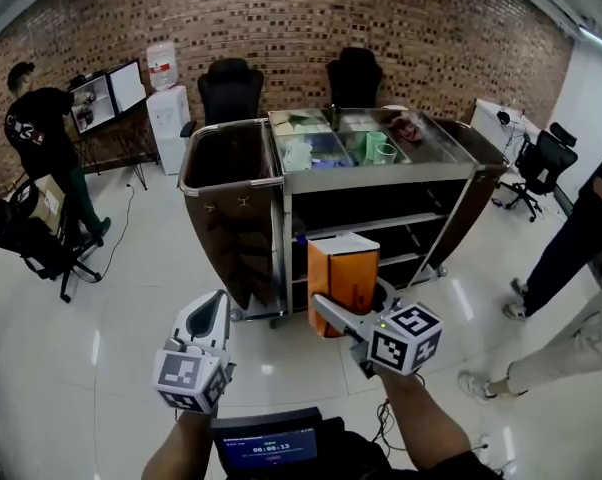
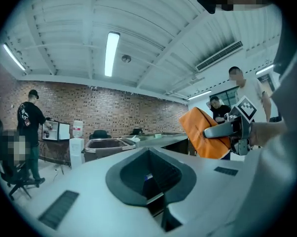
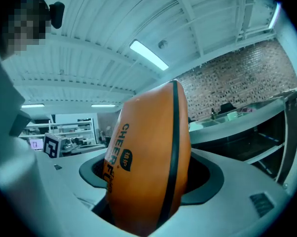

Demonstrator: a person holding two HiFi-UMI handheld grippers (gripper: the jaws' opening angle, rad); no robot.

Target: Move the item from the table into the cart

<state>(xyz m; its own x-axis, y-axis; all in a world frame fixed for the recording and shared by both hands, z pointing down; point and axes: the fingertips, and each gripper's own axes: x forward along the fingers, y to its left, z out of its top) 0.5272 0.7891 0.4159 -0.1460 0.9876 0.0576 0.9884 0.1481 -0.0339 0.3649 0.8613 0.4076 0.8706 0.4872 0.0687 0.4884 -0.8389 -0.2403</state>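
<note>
Holding: the orange box [image 1: 347, 276] is pinched by the right gripper [image 1: 327, 304], in the air near the cart [image 1: 231, 156].
Left gripper [image 1: 213, 313]: pressed together, nothing is held.
Feel: likely light and stiff; its flat sides are best gripped.

**Desk:** What do you see of your rig?

**Me:** From my console both tools look alike. My left gripper [image 1: 218, 301] and right gripper [image 1: 331, 303] have smooth pale-grey shells. Each has a dark grey collar [image 2: 121, 181] round the throat and dark slotted vents [image 2: 58, 209].

**Desk:** Markings?

**Me:** Each has a white cube printed with black squares: the left marker cube [image 1: 189, 376] and the right marker cube [image 1: 406, 336]. The right one has a small green light [image 1: 382, 320].

**Desk:** And the wearer?

**Me:** Bare forearms [image 1: 428, 430]. At the chest I see a black unit with a blue-lit screen [image 1: 271, 448].
</note>
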